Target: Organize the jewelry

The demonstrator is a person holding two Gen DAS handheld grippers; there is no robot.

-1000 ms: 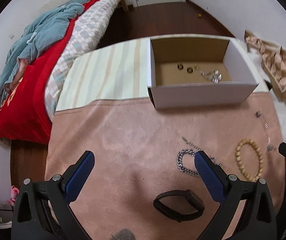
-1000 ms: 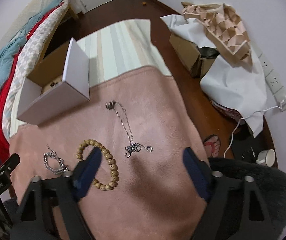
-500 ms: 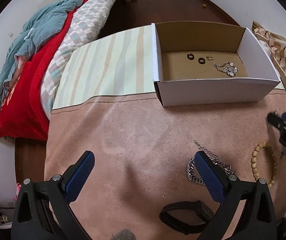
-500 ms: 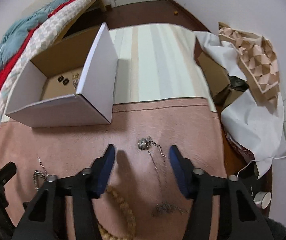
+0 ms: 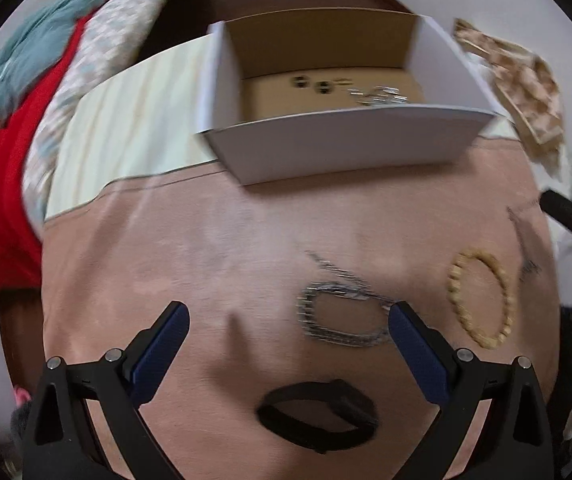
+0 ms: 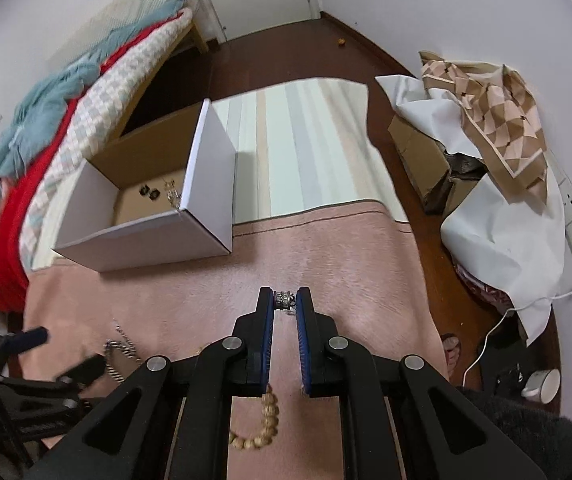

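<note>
Right wrist view: right hand-held gripper is pinched onto the small silver barrel pendant of a thin chain necklace, jaws nearly together w/ the pendant right at the very tips. Grip area looks tiny, so I judge the main risk is the pendant squirting out on the lift. Chain trails behind on the pink blanket & could snag in the pile, or catch the wooden bead bracelet lying just under the gripper body and drag it along. Over the white cardboard box, a dangling chain may hang over the wall rather than land inside, or tangle w/ the silver piece already in there.

Left wrist view is motion-blurred. Left hand-held gripper is spread wide, holding nothing, low over the blanket. Chunky silver link bracelet lies close to its right finger; black band sits between the fingers, nearer the camera. Both grippers work close together, so a bump is possible.

Necklace: fine silver chain, limp, will bunch & swing; pendant is ridged metal, hard, likely slippery. It sits on the blanket near the front-right of the box, not yet in it. Two small dark earrings also lie on the box floor.
</note>
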